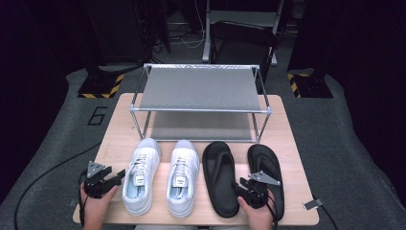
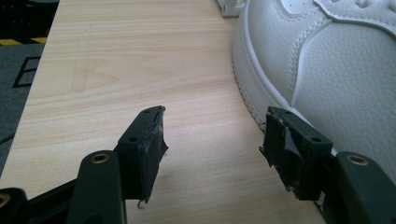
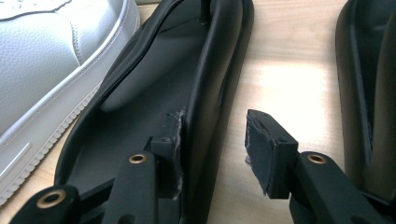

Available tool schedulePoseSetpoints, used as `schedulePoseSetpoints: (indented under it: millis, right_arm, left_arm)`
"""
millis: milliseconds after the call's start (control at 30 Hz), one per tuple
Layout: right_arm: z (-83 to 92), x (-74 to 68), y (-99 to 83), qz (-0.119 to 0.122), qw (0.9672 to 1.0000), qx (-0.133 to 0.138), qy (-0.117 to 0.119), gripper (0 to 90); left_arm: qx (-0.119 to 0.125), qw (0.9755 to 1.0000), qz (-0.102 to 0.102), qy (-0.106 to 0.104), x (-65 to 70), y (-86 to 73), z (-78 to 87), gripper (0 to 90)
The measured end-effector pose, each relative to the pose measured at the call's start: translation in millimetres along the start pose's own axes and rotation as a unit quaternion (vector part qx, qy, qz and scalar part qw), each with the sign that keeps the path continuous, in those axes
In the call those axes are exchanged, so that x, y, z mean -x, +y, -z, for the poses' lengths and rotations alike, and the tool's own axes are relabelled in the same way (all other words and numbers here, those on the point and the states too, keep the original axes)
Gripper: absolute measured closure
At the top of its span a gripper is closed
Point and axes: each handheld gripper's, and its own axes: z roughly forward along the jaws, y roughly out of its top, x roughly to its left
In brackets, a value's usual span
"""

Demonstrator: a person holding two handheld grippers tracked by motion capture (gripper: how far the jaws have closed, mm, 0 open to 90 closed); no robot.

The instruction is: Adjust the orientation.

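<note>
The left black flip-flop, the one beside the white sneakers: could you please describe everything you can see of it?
The left black flip-flop lies flat, sole down, on the wooden table, toe toward the shoe rack. It looks like matte rubber or foam, with a raised rim and a Y-shaped strap. The right white sneaker sits on one side, its twin flip-flop on the other. The right gripper straddles its heel-side rim, jaws open, one inside, one outside.

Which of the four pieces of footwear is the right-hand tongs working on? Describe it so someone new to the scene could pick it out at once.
On the wooden table, in front of the metal shoe rack, four pieces of footwear lie in a row. Third from the left is the left black flip-flop, between the right white sneaker and the other black flip-flop. The right tongs straddle its edge, not pressing.
</note>
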Motion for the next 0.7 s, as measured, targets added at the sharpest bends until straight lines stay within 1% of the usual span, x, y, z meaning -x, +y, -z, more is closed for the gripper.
schedulePoseSetpoints:
  millis: [200,267,300,333,367,433,500,533,633,700]
  right_arm:
    - [1.5,0.4,-1.6,-0.007,1.0000,-0.004,0.003,57.5]
    - [1.3,0.3,-1.9,-0.014,0.9999,-0.004,0.006,58.7]
    - [1.6,0.1,-2.1,-0.020,0.9998,-0.006,0.007,59.0]
    - [1.7,-0.1,-2.3,-0.023,0.9997,-0.008,0.009,59.5]
    - [1.6,-0.1,-2.5,-0.024,0.9996,-0.009,0.011,60.2]
    - [1.4,-0.9,-3.3,-0.029,0.9995,-0.011,0.012,60.3]
    - [0.2,-1.8,-4.5,-0.037,0.9991,-0.011,0.019,60.4]
    - [-0.6,-1.6,-5.1,-0.037,0.9990,-0.010,0.023,60.4]
    - [-1.3,-0.6,-5.7,-0.053,0.9980,-0.014,0.030,60.5]
    - [-1.8,1.8,-6.0,-0.068,0.9969,-0.015,0.037,59.2]
  left_arm:
    - [0.002,1.0000,0.000,-0.001,1.1,-0.2,-0.6,37.9]
    - [0.002,1.0000,0.000,-0.001,0.6,-0.1,-0.4,37.9]
    - [0.008,1.0000,0.002,0.001,0.8,-0.5,-1.0,38.0]
    - [0.001,1.0000,0.001,-0.001,0.3,0.0,0.1,37.9]
    - [0.001,1.0000,0.001,0.000,0.3,0.0,0.0,38.0]
    - [0.010,1.0000,0.001,0.002,0.9,-0.5,-1.1,37.9]
    - [0.012,0.9999,0.000,0.004,1.5,-0.6,-1.3,38.0]
    - [0.012,0.9999,0.000,0.003,1.4,-0.5,-1.3,37.9]
    - [0.012,0.9999,0.001,0.005,1.4,-0.4,-0.8,37.9]
    - [0.011,0.9999,0.001,0.005,1.2,-0.5,-0.5,37.9]
